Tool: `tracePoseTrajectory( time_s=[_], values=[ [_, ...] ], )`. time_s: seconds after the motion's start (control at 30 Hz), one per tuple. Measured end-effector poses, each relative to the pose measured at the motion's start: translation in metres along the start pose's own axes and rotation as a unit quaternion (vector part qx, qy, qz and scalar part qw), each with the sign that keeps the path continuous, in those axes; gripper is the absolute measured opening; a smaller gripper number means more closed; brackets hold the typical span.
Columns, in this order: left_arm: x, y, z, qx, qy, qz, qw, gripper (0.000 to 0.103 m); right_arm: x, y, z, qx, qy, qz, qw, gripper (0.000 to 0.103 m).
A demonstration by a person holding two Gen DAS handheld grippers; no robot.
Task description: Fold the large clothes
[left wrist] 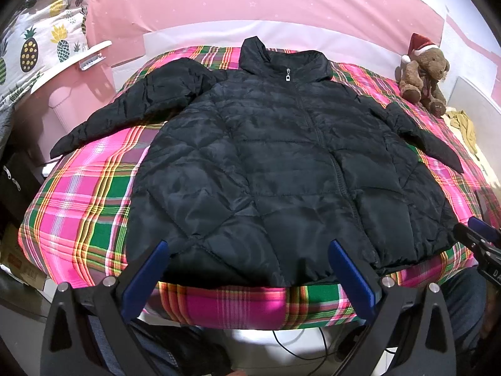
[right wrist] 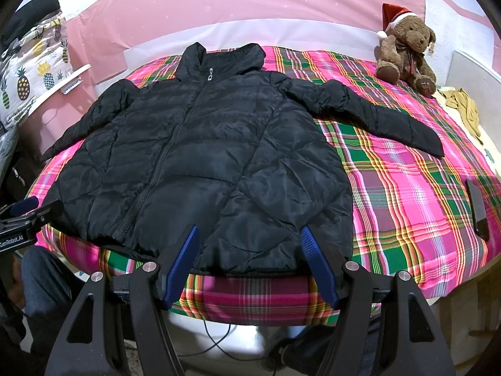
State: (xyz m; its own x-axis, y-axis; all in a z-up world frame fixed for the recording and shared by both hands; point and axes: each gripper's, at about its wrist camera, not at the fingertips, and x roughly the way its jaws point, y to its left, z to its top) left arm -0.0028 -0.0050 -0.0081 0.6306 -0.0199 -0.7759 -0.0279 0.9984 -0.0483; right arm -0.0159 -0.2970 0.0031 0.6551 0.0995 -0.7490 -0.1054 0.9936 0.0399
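A black quilted puffer jacket point(left wrist: 275, 163) point(right wrist: 200, 163) lies front up and zipped on a pink and green plaid bed point(left wrist: 81, 206) point(right wrist: 407, 194), collar at the far side, both sleeves spread outward. My left gripper point(left wrist: 249, 249) hovers open above the near hem, left of the jacket's middle, holding nothing. My right gripper point(right wrist: 249, 236) is open too, over the hem's right part, nothing between its blue pads. Each gripper shows at the edge of the other's view: the right gripper point(left wrist: 479, 235), the left gripper point(right wrist: 28, 210).
A brown teddy bear in a Santa hat point(left wrist: 422, 75) point(right wrist: 407, 53) sits at the bed's far right corner, a yellowish cloth point(right wrist: 463, 106) beside it. A dark phone point(right wrist: 477, 210) lies near the right edge. Pineapple-print fabric point(left wrist: 34, 40) is at left. Cables point(right wrist: 216, 341) trail below.
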Motion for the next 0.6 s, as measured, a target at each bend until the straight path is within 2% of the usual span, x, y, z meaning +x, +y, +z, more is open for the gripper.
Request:
tracePoseTrajectory(
  time_s=[0.6],
  values=[
    [0.0012,-0.0008,0.0004,0.000,0.003,-0.001,1.0000,0.103,-0.0001,-0.0006,0.0008,0.000,0.001,0.000,1.000,0.067]
  ],
)
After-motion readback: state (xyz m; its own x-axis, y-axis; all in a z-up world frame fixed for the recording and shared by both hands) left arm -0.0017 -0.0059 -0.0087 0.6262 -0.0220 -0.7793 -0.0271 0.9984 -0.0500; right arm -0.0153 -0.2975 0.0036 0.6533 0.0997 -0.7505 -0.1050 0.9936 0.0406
